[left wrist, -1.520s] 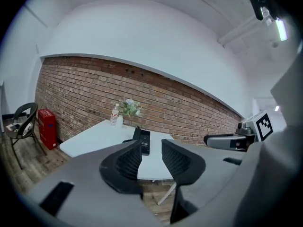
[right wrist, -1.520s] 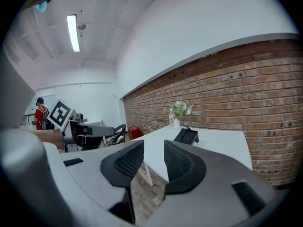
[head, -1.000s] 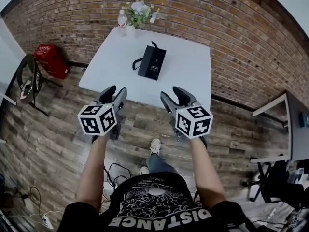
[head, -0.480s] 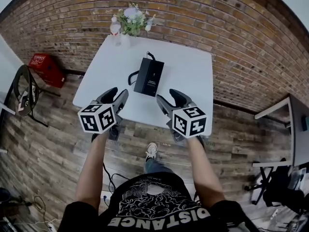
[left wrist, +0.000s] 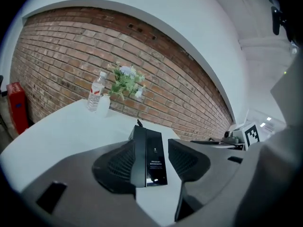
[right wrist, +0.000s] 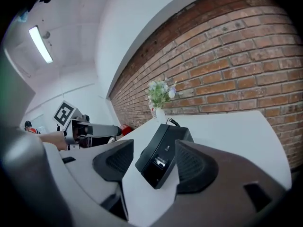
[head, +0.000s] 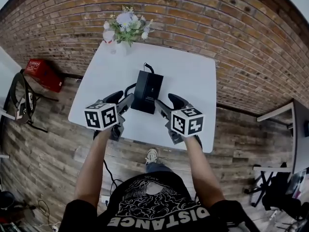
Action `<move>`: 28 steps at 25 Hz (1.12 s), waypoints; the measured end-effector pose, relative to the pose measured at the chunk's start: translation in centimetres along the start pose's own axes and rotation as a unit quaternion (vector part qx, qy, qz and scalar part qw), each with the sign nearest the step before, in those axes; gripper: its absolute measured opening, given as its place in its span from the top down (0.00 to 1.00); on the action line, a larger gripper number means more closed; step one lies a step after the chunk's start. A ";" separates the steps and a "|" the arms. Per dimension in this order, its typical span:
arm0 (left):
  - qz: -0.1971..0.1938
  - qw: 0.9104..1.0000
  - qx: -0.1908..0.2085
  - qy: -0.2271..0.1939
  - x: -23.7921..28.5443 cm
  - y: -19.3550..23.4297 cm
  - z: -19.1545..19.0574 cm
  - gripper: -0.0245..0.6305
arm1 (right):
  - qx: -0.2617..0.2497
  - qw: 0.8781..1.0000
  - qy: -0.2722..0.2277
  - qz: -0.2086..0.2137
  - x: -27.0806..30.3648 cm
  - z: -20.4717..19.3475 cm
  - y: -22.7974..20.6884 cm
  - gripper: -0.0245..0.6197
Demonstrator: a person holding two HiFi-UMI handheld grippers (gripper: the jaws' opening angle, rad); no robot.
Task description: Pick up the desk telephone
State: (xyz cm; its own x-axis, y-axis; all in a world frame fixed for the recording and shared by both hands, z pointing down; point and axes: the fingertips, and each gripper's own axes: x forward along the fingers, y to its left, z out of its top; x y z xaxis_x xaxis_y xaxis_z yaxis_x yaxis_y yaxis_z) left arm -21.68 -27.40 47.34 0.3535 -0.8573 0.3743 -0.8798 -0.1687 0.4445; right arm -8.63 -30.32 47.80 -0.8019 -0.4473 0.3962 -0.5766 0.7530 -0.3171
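The desk telephone (head: pixel 147 88) is a black slab with a coiled cord, lying near the middle of the white table (head: pixel 190 76). My left gripper (head: pixel 121 100) hovers over the table at the phone's near left corner, jaws opening, pads touching nothing. At the near right corner my right gripper (head: pixel 166 104) is also opening and empty. In the left gripper view the telephone (left wrist: pixel 150 157) shows through the gap of the left gripper (left wrist: pixel 151 144), a little ahead of the tips. The right gripper view frames the telephone (right wrist: pixel 165 152) likewise beyond the right gripper (right wrist: pixel 154 148).
A vase of flowers (head: pixel 124 24) and a water bottle (head: pixel 108 35) stand at the table's far left corner against the brick wall (head: pixel 227 28). A red crate (head: pixel 43 74) and a chair (head: pixel 21 100) are on the floor at left. Another desk (head: pixel 292 129) stands at right.
Both grippers have moved forward from over the floor to over the table, up to the phone's near end. Their jaws have spread wider.
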 end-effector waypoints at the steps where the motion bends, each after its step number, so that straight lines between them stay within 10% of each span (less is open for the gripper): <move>1: -0.005 1.000 -0.007 0.007 0.9 0.4 0.0 0.65 | 0.005 1.000 0.005 0.001 0.6 0.0 -0.5 0.57; 28: -0.142 0.973 -0.057 0.174 10.9 5.5 -4.0 0.54 | 0.131 0.987 0.083 -0.049 9.4 -5.9 -4.5 0.50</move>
State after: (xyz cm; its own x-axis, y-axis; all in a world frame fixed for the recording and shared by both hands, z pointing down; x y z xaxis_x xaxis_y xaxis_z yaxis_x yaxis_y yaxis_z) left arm -21.42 -35.78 57.15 0.6804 -0.5645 0.4673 -0.6972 -0.3024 0.6500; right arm -12.60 -35.05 58.03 -0.7158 -0.4104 0.5650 -0.6885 0.5495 -0.4732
